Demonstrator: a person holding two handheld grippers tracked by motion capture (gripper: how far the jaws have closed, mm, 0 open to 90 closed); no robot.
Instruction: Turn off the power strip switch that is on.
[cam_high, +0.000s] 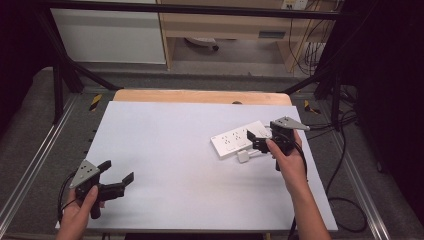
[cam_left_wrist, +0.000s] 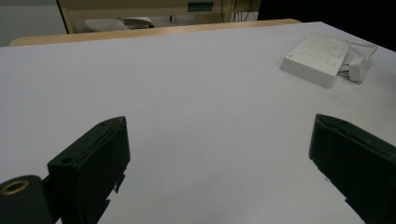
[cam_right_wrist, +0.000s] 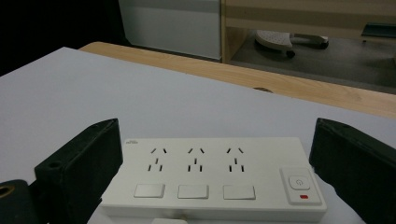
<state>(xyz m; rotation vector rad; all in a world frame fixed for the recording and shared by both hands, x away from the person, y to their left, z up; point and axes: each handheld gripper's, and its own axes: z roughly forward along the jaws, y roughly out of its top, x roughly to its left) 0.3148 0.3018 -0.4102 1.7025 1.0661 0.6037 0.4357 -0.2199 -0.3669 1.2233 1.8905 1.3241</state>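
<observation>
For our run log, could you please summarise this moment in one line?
right tool: open, above power strip | left tool: open, nothing between jaws | plug: beside strip

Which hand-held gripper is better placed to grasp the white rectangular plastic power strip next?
Right. The right hand-held gripper hangs open at the white rectangular plastic power strip; the left hand-held gripper is far across the table.

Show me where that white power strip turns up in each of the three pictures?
High view: the power strip lies right of centre on the white table, just in front of the right gripper.
Left gripper view: upper right, far off, with a small white plug beside it.
Right gripper view: bottom centre, close up, between the open jaws.
Shared landmark: the wooden edge along the table's far side.
</observation>
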